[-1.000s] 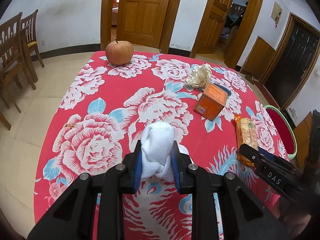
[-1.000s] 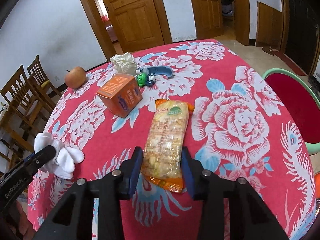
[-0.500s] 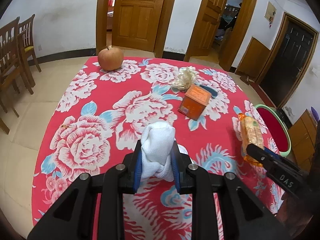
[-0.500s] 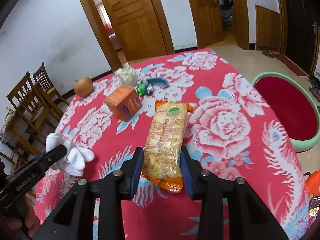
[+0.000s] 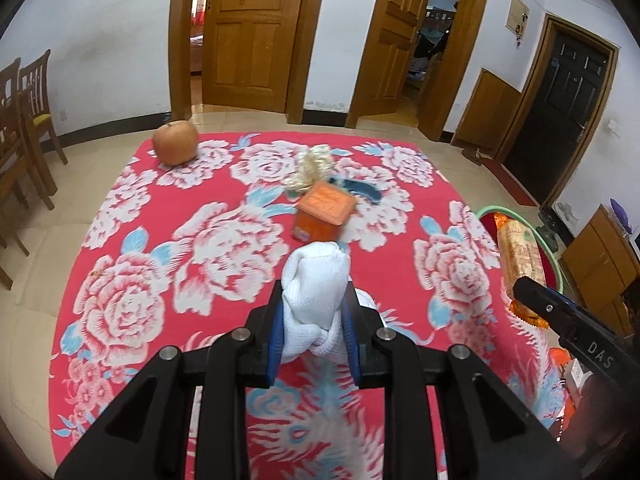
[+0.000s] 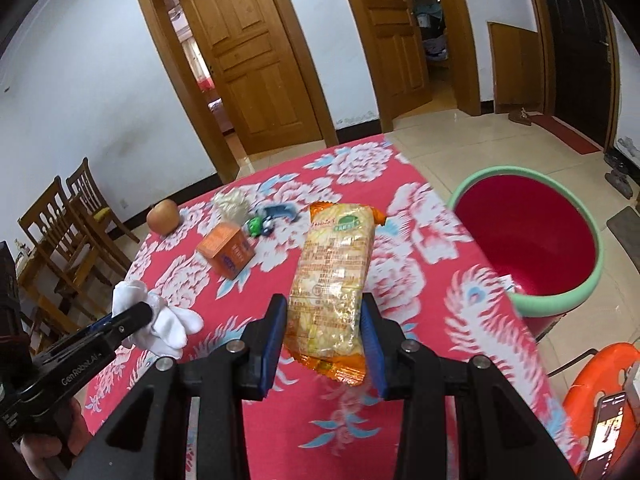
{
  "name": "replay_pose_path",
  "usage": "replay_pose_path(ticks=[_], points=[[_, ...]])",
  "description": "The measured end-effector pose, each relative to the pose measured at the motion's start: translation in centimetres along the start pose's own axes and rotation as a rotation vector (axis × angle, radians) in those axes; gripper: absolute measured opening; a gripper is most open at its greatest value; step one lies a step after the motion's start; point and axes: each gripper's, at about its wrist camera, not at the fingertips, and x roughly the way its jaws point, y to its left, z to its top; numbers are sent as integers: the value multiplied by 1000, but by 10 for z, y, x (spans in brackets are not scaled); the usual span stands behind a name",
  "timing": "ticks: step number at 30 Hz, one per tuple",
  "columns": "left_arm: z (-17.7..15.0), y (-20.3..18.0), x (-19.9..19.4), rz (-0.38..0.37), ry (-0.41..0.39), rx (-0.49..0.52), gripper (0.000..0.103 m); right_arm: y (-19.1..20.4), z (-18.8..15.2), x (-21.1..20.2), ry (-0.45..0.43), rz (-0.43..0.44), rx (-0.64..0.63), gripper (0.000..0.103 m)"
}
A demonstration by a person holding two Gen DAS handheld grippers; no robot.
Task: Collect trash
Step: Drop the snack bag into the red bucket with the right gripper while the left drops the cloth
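Note:
My left gripper [image 5: 314, 322] is shut on a crumpled white cloth [image 5: 314, 280] and holds it above the red flowered tablecloth [image 5: 160, 240]. The cloth also shows in the right wrist view [image 6: 160, 316]. My right gripper [image 6: 324, 328] is shut on an orange snack packet [image 6: 332, 276] and holds it up above the table's right part. The packet also shows in the left wrist view [image 5: 520, 248]. A red bin with a green rim [image 6: 560, 300] stands on the floor to the right of the table.
On the table lie an orange box [image 5: 324, 212], an apple [image 5: 175, 142], a crumpled cream wad [image 5: 310, 168] and a blue and green toy [image 6: 272, 216]. Wooden chairs [image 6: 64, 232] stand to the left. An orange ring [image 6: 600, 384] and a phone [image 6: 608, 432] are at the lower right.
Both grippers have risen with their loads. The snack packet has left the tablecloth and moved right toward the bin. The white cloth is also higher above the table.

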Motion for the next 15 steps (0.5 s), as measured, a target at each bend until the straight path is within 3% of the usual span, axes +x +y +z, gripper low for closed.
replay_pose_path(ticks=[15], points=[[28,-86,32,-115,18,113,25,-87,23,-7,-44,-117,104,39]])
